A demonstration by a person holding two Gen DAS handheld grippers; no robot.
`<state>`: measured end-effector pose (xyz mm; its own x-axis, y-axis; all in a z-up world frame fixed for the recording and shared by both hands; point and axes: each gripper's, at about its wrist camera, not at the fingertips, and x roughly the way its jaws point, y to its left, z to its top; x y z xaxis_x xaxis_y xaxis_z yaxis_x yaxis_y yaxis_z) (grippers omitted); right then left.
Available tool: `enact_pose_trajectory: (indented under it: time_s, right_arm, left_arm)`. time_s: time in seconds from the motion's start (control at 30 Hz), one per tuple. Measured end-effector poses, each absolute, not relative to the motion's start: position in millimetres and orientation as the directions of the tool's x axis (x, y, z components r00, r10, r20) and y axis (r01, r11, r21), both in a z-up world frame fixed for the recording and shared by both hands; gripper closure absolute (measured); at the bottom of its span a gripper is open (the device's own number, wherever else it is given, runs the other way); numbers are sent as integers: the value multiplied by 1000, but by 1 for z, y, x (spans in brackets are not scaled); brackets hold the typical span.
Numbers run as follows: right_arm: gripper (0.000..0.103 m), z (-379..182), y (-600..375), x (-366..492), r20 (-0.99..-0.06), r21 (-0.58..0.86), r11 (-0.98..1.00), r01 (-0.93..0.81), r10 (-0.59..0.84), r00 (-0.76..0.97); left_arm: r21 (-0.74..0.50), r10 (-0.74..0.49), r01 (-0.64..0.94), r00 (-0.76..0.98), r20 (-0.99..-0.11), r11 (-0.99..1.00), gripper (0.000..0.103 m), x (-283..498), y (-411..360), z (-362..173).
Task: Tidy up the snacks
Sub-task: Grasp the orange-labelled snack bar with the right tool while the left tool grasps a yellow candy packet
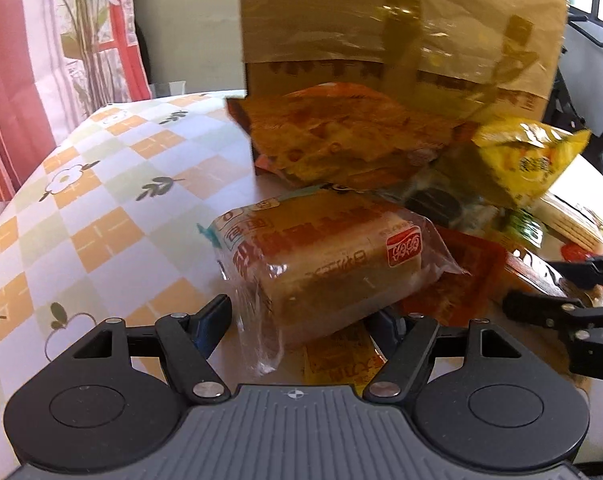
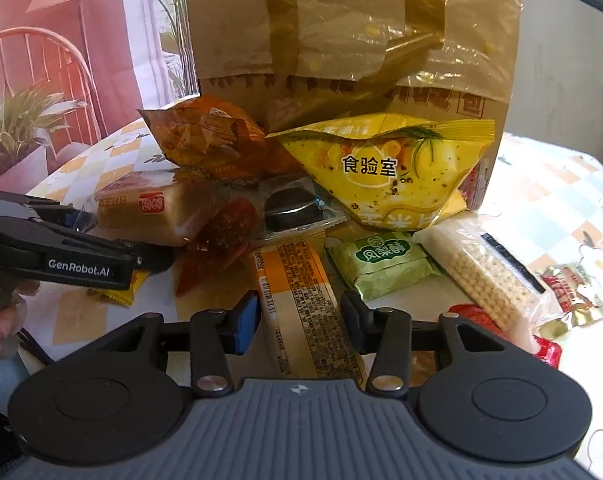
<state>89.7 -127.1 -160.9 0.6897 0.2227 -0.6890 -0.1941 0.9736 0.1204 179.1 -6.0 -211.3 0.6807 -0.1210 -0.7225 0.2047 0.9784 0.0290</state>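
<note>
A wrapped bread loaf lies tilted on the snack pile, between the fingers of my left gripper. The left finger stands just clear of the wrapper, so the gripper is open. My right gripper is shut on a long yellow-orange packet lying flat on the table, with its pads against both long edges. The left gripper also shows beside the bread in the right wrist view. The right gripper shows at the right edge of the left wrist view.
A tall brown paper bag stands behind the pile. Against it lean a yellow chip bag and an orange bag. A green packet, a white wafer pack, a dark cookie pack and red sweets lie on the checked tablecloth.
</note>
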Motion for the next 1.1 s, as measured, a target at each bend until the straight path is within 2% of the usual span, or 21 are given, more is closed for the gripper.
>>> enact_pose_trajectory:
  time_s: [0.23, 0.37, 0.5, 0.53, 0.57, 0.6, 0.63, 0.67, 1.1]
  right_arm:
    - [58, -163, -124, 92, -700, 143, 974, -175, 225, 677]
    - [57, -162, -125, 93, -702, 147, 975, -168, 223, 677]
    - [55, -161, -123, 92, -702, 145, 976, -164, 218, 678]
    - [55, -161, -124, 92, -701, 148, 975, -163, 220, 678]
    - [55, -161, -124, 91, -700, 152, 975, -161, 221, 679]
    - [55, -161, -124, 91, -699, 155, 975, -160, 222, 679]
    - [55, -161, -125, 89, -698, 158, 975, -159, 224, 680]
    - [55, -161, -125, 88, -697, 160, 974, -158, 225, 681]
    - [59, -156, -126, 81, -672, 168, 972, -162, 233, 703]
  left_arm:
    - [25, -83, 149, 672, -736, 988, 26, 177, 3, -209]
    - [28, -98, 179, 656, -749, 983, 21, 165, -2, -208]
    - [38, -98, 189, 659, -746, 981, 21, 159, -6, -208]
    - [33, -102, 189, 659, -745, 981, 23, 157, -6, -208]
    - [32, -107, 194, 663, -741, 981, 34, 156, -6, -208]
    - [32, -113, 202, 667, -736, 979, 52, 155, -6, -206]
    - [24, -129, 215, 666, -735, 976, 62, 156, -6, -206]
    - [18, -138, 224, 663, -736, 974, 67, 156, -7, -205]
    - [-17, -175, 239, 655, -735, 971, 70, 157, -5, -206]
